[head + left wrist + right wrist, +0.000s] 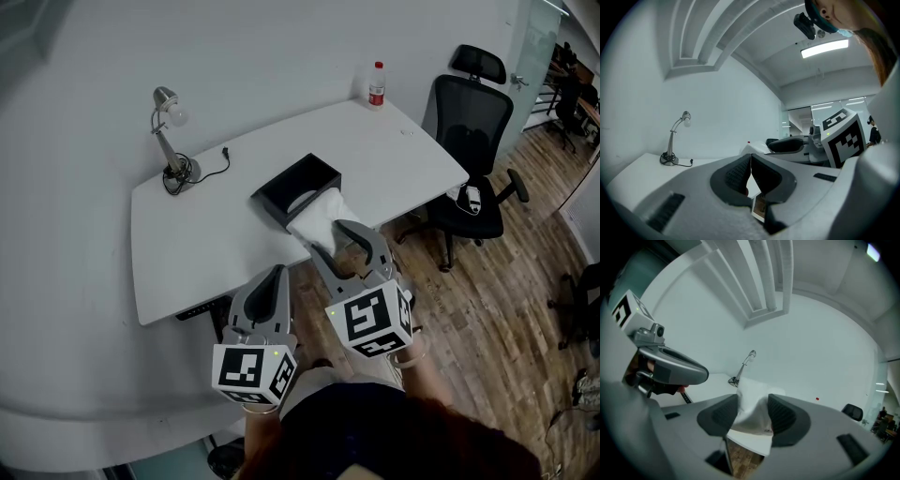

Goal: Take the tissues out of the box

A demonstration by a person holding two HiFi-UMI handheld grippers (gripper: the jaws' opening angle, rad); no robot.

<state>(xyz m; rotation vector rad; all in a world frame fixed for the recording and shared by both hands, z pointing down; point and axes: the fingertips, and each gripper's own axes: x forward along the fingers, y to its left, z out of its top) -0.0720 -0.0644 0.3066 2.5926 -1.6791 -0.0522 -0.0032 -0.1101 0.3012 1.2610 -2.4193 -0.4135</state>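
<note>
A black tissue box [277, 195] stands open near the front edge of the white table [206, 244]. A bunch of white tissues [319, 217] stretches out of it toward me. My right gripper [334, 240] is shut on the near end of that bunch, in front of the table edge. In the right gripper view the tissues [751, 411] fill the gap between the two pads. My left gripper [274, 276] hovers to the left of it, over the table's front edge, shut and with nothing in it. Its pads [740, 174] meet in the left gripper view.
A desk lamp [169, 141] with its loose cord stands at the table's back left. A bottle with a red cap [377, 84] is at the back right corner. A black office chair [469, 141] stands on the wooden floor to the right.
</note>
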